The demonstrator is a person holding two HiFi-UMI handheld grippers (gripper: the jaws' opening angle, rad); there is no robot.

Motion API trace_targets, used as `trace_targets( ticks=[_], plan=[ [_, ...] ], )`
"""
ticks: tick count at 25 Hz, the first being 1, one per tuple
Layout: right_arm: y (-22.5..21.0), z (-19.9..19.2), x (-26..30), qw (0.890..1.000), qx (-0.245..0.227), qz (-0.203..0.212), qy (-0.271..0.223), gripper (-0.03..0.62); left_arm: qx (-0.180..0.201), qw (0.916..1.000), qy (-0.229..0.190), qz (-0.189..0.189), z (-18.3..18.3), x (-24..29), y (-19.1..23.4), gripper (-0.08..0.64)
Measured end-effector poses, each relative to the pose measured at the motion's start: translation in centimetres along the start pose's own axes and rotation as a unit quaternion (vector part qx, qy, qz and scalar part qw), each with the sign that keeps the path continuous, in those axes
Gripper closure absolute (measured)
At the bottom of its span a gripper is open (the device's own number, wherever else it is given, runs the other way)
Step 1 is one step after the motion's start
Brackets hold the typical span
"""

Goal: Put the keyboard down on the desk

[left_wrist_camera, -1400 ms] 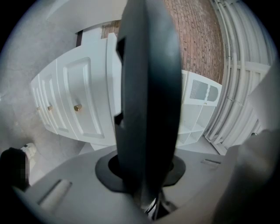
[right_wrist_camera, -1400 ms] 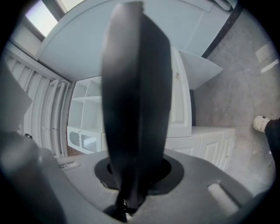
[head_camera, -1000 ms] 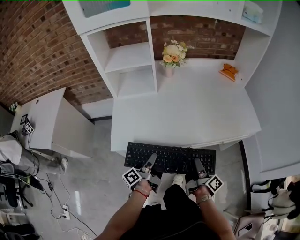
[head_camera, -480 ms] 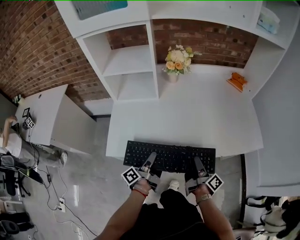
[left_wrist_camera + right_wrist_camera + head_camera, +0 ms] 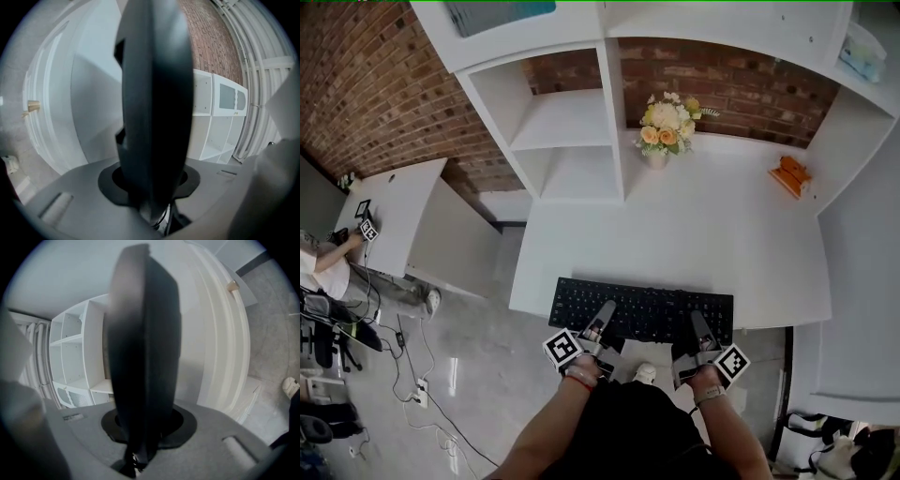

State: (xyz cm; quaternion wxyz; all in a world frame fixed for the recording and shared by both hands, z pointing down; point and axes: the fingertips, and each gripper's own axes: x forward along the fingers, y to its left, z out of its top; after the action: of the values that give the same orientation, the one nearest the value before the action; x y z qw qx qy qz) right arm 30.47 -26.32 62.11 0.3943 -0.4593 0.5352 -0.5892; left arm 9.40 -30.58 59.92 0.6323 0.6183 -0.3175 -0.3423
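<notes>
The black keyboard (image 5: 647, 311) lies level across the front edge of the white desk (image 5: 675, 234), its far rows over the desktop and its near edge past the rim. I cannot tell whether it rests on the desk. My left gripper (image 5: 602, 319) holds the near edge left of middle, and its jaws are opening with the keyboard between them. On the right part of that edge, my right gripper (image 5: 698, 326) is shut. Each gripper view shows the keyboard edge-on, a dark slab (image 5: 154, 108) (image 5: 143, 357) between the jaws.
A vase of flowers (image 5: 667, 127) and a small orange object (image 5: 790, 175) stand at the back of the desk. White shelves (image 5: 562, 122) rise at the back left. A low white cabinet (image 5: 403, 220) and floor cables (image 5: 403, 375) are to the left.
The keyboard has moved forward with both grippers, from in front of the desk to partly over its front edge. The desk now sits closer in the head view.
</notes>
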Motion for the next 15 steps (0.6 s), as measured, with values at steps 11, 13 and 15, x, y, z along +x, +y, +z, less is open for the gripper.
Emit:
trace_targets(
  ticks=[11, 13, 15],
  plan=[
    [-1.0, 0.2, 1.7, 0.999, 0.029, -0.033, 0.001, 0.528, 0.002, 0.9986, 0.019, 0.049, 1.0, 1.1, 1.6, 0.443],
    [-1.0, 0.2, 2.4, 0.999, 0.026, -0.037, 0.001, 0.529, -0.009, 0.9986, 0.018, 0.05, 1.5, 1.5, 1.5, 0.452],
    [-0.7, 0.3, 3.3, 0.999, 0.026, -0.039, 0.001, 0.529, -0.021, 0.9981, 0.018, 0.055, 1.9, 2.2, 1.5, 0.456]
  ],
)
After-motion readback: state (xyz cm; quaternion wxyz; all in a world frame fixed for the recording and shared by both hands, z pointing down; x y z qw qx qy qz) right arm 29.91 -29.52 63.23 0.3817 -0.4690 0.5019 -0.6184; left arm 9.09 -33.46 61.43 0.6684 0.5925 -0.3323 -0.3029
